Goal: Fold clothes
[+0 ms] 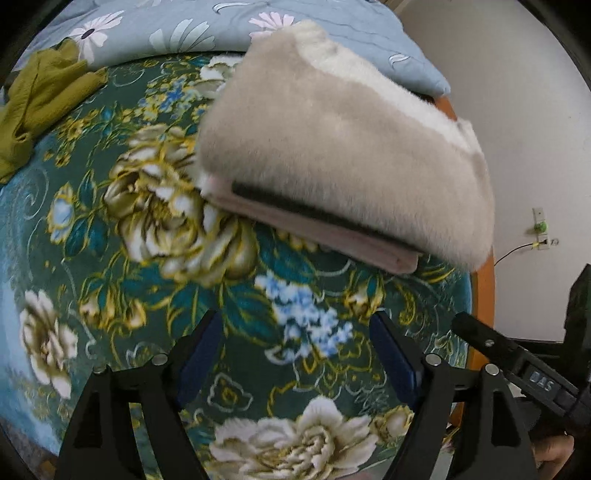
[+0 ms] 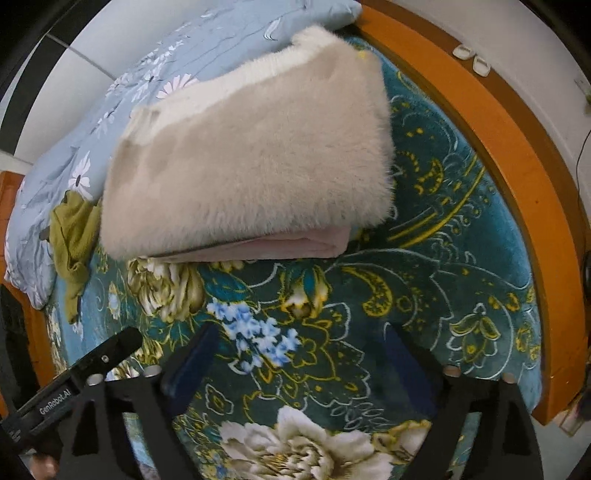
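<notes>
Both pairs of jaws stand wide apart and hold nothing; only the floral bedspread (image 1: 295, 288) shows between the fingers of the left gripper (image 1: 295, 354) and of the right gripper (image 2: 299, 362). Neither touches any cloth.

Ahead of both, well clear of the fingertips, lies the folded fluffy garment (image 1: 343, 147), a thick cream bundle with a pink lining and a dark strip along its near edge. It looks soft, light and bulky, likely to sag or spring open if lifted by one corner; a grip on the layered near edge, pinching all the plies together, would probably hold best. Its fold looks finished.

Further out, ahead and to the left, an olive garment (image 1: 40, 110) lies crumpled against a pale blue quilt (image 1: 177, 26), probably next to fold.

Only the left view shows a wall socket (image 1: 541, 236) and the olive piece spread plainly; only the right view shows the long orange bed frame (image 2: 509, 147) curving right of the bundle.
</notes>
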Demonstrator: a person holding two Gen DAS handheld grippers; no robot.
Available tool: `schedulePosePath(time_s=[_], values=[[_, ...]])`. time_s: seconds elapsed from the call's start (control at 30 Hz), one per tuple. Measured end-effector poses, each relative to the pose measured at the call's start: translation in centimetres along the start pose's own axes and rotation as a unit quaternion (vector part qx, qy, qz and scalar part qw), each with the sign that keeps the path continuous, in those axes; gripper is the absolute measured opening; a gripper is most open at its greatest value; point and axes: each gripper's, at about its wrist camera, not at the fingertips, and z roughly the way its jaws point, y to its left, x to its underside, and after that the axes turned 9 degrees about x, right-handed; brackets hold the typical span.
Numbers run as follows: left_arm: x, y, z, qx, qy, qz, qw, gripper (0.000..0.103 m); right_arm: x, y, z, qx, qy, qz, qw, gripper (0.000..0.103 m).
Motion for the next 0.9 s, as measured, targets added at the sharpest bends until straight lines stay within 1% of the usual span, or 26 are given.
schedulePosePath(time_s=[0.03,0.1,0.2,0.27,0.33,0.47,0.53,0.63,0.77,0.83,0.9], values=[[0.3,0.0,0.0,-0.007,0.0,-0.009,0.9999,0.082,0.1,-0.2,-0.1,0.001,-0.005,-0.005,1.0,0.103],[0.7,0.0,-0.1,-0.017,-0.003,-0.027,0.9995,0.082,0.3,-0.7,0.0,0.006,-0.016,-0.018,1.0,0.103],[1.3,-0.6,-0.5,-0.035,-0.019,-0.041,0.9984,0.082,0.4,-1.4,0.2,0.007,-0.029,-0.035,0.999,0.103],[1.6,-1.3,-0.7,-0.053,-0.025,-0.044,0.9973,0.083,0.3,-1.9,0.1,0.005,-0.045,-0.048,0.998,0.103],[1.7,-2.0,-0.8,-0.08,-0.031,-0.052,0.995,0.084,0.2,-2.4,0.0,0.002,-0.062,-0.063,0.996,0.103],[1.9,-3.6,-0.8,-0.145,-0.06,-0.074,0.9847,0.084,-0.6,-3.2,-0.2,-0.017,-0.085,-0.097,0.992,0.103],[2.0,-4.4,-0.6,-0.169,-0.076,-0.081,0.9793,0.084,-1.1,-3.6,-0.2,-0.026,-0.092,-0.11,0.989,0.103],[2.2,-6.0,0.1,-0.206,-0.1,-0.079,0.9701,0.084,-1.8,-4.1,-0.2,-0.035,-0.099,-0.125,0.987,0.103],[2.7,-7.8,1.1,-0.234,-0.132,-0.076,0.9602,0.084,-2.3,-4.8,0.2,-0.041,-0.104,-0.147,0.983,0.103],[2.9,-8.4,1.9,-0.245,-0.133,-0.077,0.9572,0.084,-2.4,-5.1,0.4,-0.042,-0.104,-0.159,0.981,0.103],[3.1,-9.0,3.0,-0.26,-0.121,-0.072,0.9554,0.084,-2.6,-5.3,0.7,-0.044,-0.103,-0.17,0.979,0.103]])
